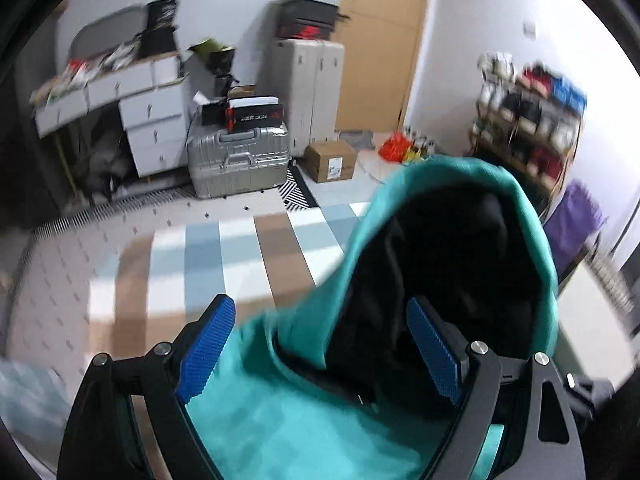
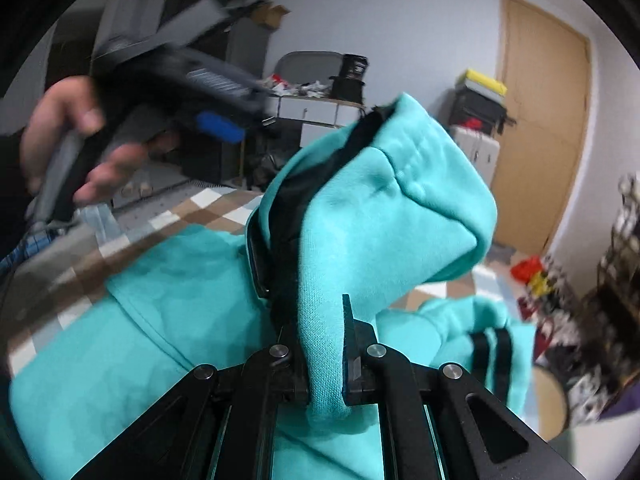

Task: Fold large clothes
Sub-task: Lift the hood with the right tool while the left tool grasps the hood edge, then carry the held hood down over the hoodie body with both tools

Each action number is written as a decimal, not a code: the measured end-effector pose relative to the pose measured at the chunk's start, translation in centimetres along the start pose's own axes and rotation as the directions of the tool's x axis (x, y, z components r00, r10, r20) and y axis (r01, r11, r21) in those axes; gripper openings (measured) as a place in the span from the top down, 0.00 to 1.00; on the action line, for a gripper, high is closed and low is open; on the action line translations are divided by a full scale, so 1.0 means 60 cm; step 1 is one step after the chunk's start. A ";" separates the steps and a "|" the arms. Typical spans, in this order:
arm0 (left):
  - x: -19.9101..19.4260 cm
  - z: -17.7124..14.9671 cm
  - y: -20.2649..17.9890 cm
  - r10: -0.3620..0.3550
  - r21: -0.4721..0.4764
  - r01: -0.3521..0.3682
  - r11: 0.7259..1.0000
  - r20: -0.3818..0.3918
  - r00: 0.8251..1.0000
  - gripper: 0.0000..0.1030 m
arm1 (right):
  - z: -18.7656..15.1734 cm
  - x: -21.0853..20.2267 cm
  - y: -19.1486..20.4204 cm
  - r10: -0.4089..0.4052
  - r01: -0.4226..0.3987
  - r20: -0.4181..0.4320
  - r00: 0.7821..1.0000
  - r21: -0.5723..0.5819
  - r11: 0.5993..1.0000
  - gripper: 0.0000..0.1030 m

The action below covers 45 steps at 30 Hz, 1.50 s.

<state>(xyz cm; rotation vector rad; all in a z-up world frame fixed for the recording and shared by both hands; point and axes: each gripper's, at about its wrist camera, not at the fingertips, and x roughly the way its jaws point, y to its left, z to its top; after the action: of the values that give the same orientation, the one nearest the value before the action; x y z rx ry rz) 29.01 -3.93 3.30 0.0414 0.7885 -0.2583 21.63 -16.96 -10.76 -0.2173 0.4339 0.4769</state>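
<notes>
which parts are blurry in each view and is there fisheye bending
Left wrist view: drawers and shoe rack smeared by motion, silver suitcase sharper. Right wrist view: hand with the left gripper blurred, teal garment fairly crisp. Both bend straight lines, dark round border.

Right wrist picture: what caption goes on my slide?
Right gripper shut on the teal fleece hoodie with black lining, lifted above a checked mat.

Even, soft indoor light with no harsh shadows; both fisheye views bend strongly toward dark round edges, and motion blur smears the room and nearer objects
</notes>
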 end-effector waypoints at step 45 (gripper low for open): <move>-0.100 -0.173 -0.040 -0.324 -0.132 0.326 0.936 0.032 0.945 0.95 | 0.029 -0.016 -0.084 0.023 0.024 -0.086 0.996 0.509 0.860 0.56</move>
<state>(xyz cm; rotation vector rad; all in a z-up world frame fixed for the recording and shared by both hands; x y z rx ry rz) 17.14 -3.59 0.32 -0.2206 0.8001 -0.5178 23.94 -21.19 -8.31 0.2785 0.6325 0.3364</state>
